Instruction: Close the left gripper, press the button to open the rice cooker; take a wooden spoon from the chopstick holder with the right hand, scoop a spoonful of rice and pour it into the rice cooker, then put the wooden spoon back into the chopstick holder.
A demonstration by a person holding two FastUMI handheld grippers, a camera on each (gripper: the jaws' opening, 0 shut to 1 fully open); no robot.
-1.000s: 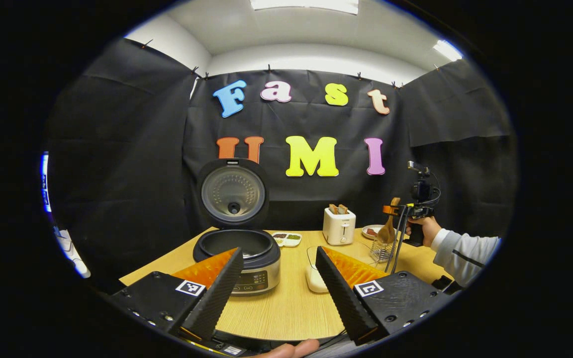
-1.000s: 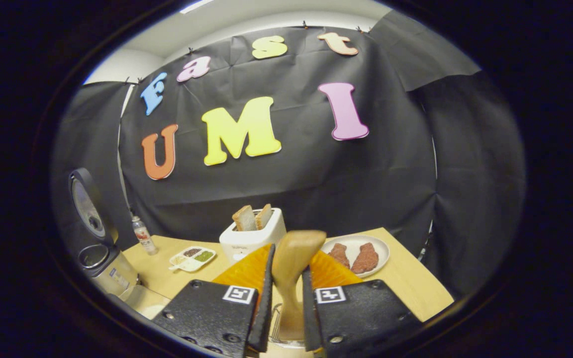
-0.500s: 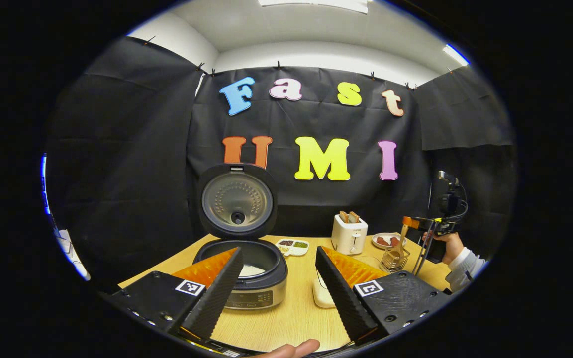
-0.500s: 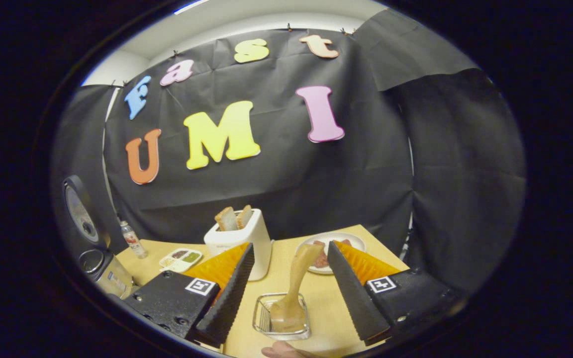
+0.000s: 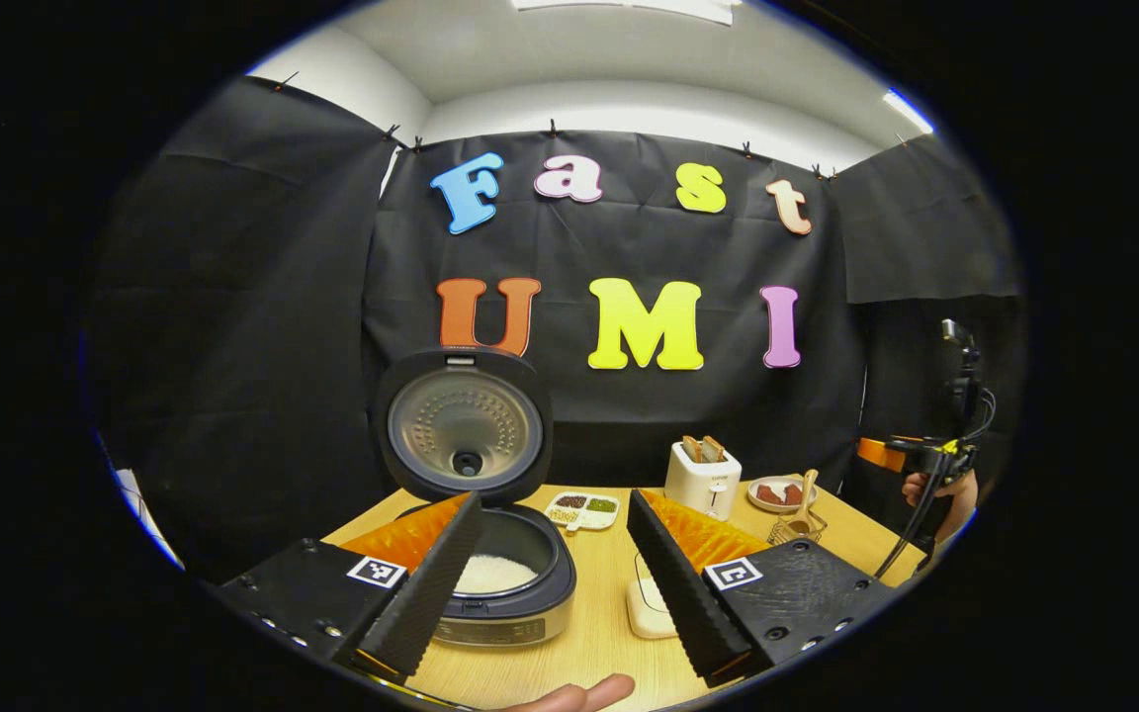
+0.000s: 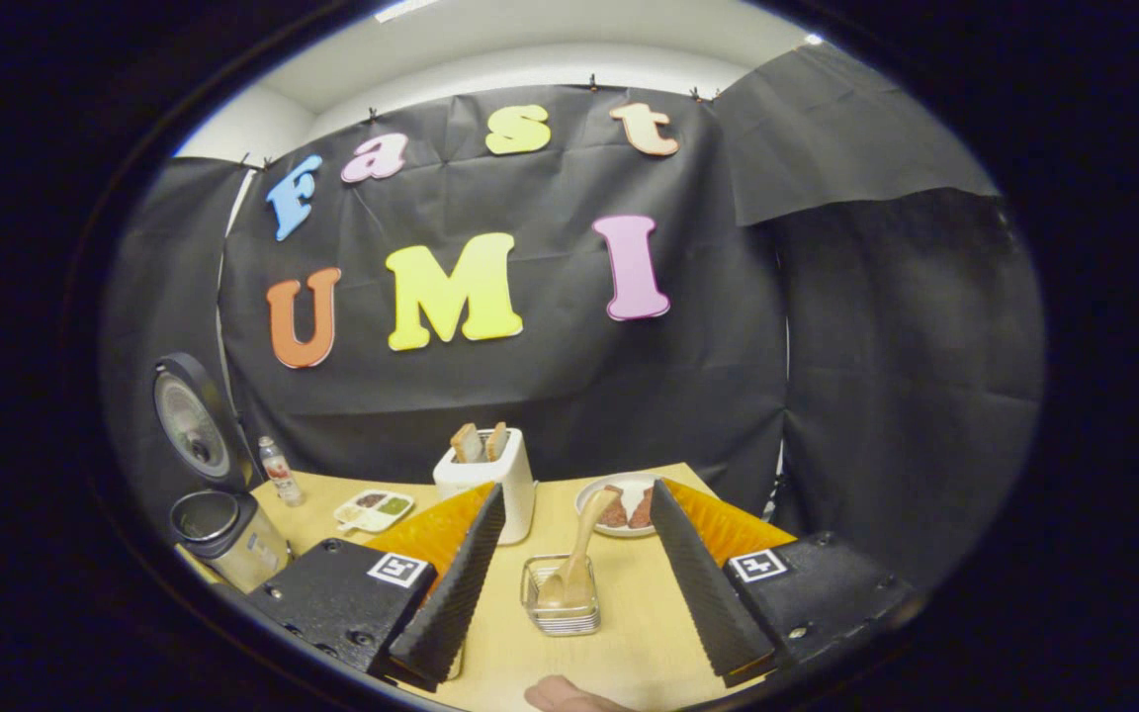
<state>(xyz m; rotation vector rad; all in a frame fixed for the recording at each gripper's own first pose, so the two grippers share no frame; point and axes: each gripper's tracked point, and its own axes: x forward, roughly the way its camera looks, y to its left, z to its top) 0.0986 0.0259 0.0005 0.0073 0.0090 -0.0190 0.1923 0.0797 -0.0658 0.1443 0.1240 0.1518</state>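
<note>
My right hand-held gripper (image 6: 569,583) has let go: a second ago its fingers were clamped on the wooden spoon, and now they stand wide apart, holding nothing, pulled back and higher over the surface (image 6: 629,633). The wooden spoon (image 6: 574,554) stands back in the chopstick holder (image 6: 560,603), bowl down in the wire basket, handle leaning up toward the right. The holder sits between my two fingers in the right gripper view, apart from both.

My left hand-held gripper (image 5: 555,569) is equally wide open and empty, and it has drawn back from the rice cooker (image 5: 505,588), which looks smaller than a second ago. The rice cooker's lid (image 5: 461,425) stands upright and open, and white rice (image 5: 490,572) lies in the inner pot.

Farther out, the toaster (image 6: 490,475) carries two slices of bread in its slots. Just beside it to the right, a white plate (image 6: 624,504) holds two reddish-brown pieces of food. A small divided dish (image 6: 375,508) with dark and green fillings lies between the toaster and the rice cooker, and a small bottle (image 6: 280,473) stands next to the cooker.
</note>
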